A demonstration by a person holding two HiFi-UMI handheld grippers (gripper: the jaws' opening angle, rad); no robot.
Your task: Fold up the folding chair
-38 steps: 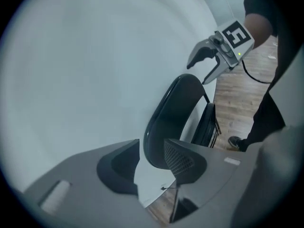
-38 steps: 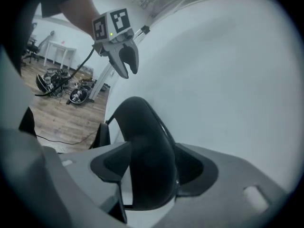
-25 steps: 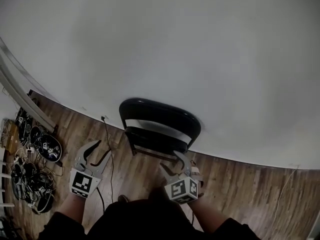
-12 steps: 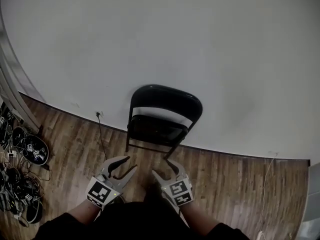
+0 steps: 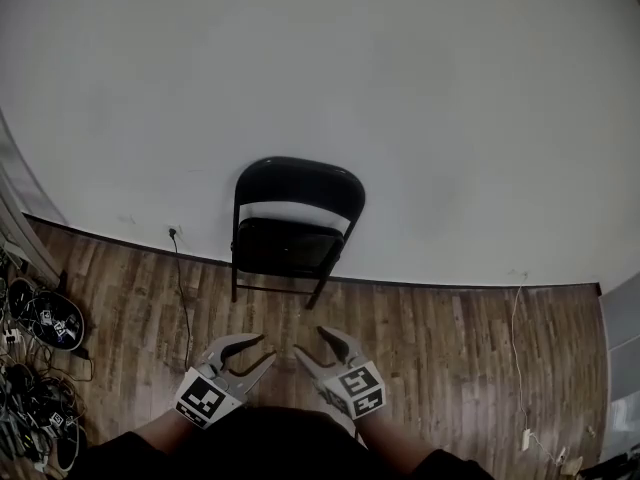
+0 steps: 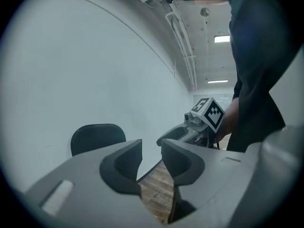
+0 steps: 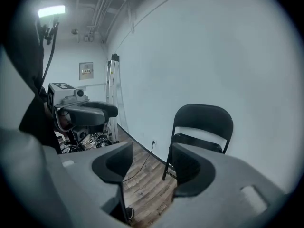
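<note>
The black folding chair (image 5: 290, 223) stands unfolded against the white wall, its seat down; it also shows in the left gripper view (image 6: 97, 137) and the right gripper view (image 7: 202, 125). My left gripper (image 5: 266, 349) and right gripper (image 5: 309, 341) hover side by side over the wooden floor, well short of the chair. Both are open with nothing between their jaws, and both pairs of jaws have just been closing a little. The left gripper's jaws (image 6: 152, 148) stand narrower than the right gripper's (image 7: 152, 153).
A black cable (image 5: 183, 288) runs from a wall socket across the floor left of the chair. Coiled cables and gear (image 5: 40, 328) lie at the far left. A ladder (image 7: 114, 89) leans on the wall beyond them. Another thin cable (image 5: 520, 368) trails at the right.
The left gripper has swung in from the left and now sits close beside the right one. The chair now shows further away and more centred, still unfolded.
</note>
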